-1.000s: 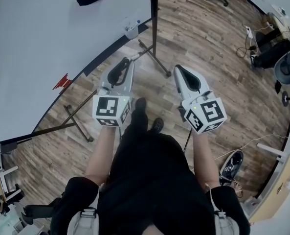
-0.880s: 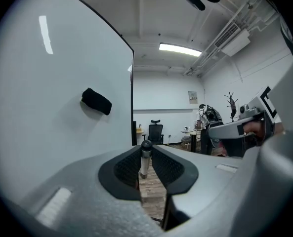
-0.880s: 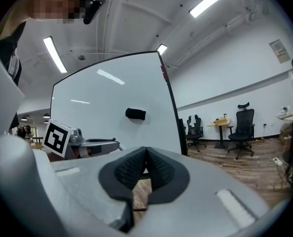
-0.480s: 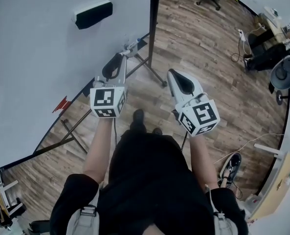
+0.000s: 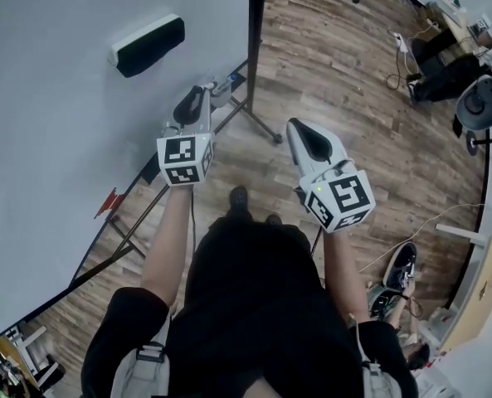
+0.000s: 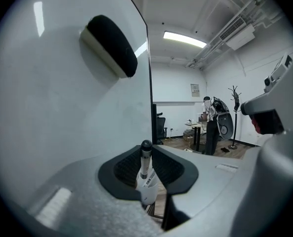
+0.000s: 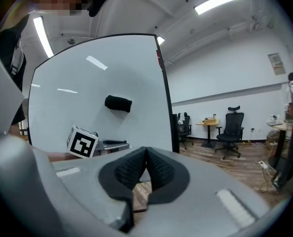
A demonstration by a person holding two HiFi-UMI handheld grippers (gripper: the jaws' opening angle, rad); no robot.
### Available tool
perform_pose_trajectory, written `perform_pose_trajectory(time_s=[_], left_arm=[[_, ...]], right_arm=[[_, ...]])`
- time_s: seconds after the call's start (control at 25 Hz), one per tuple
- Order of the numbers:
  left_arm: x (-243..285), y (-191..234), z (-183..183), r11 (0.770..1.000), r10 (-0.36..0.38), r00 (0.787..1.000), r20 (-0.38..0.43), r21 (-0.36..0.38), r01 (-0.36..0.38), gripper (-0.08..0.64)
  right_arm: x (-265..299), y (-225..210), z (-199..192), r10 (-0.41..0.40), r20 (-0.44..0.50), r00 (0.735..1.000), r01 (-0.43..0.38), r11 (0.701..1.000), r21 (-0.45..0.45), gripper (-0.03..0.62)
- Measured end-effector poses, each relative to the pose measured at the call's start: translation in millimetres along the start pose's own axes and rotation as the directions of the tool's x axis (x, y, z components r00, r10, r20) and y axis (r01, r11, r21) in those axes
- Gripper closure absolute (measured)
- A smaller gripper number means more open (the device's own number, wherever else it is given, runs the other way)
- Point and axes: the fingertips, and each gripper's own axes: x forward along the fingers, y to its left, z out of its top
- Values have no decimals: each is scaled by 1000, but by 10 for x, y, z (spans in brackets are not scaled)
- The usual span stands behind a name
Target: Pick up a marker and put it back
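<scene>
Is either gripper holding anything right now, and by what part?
The left gripper holds a marker, gripped on its white barrel just below the black cap. The right gripper is shut and empty.

The left gripper and the right gripper are gray with black bumpy pads. Their cubes are white with black squares. The white marker with a black cap has a striped label. The big flat board is white, the block eraser is black and white, and the wood plank floor is streaky brown.
</scene>
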Motion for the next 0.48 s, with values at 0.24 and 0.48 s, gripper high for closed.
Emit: perform_pose_trajectory(time_s=[0.24, 0.48], left_arm=[[85, 22, -206, 1000, -15, 999, -38, 7, 15, 483], [157, -97, -296, 999, -39, 997, -64, 2, 39, 482]], right_arm=[[-41, -10, -83, -40, -6, 999, 40, 999, 26, 591], [-118, -43, -55, -58, -14, 998, 59, 998, 28, 591]])
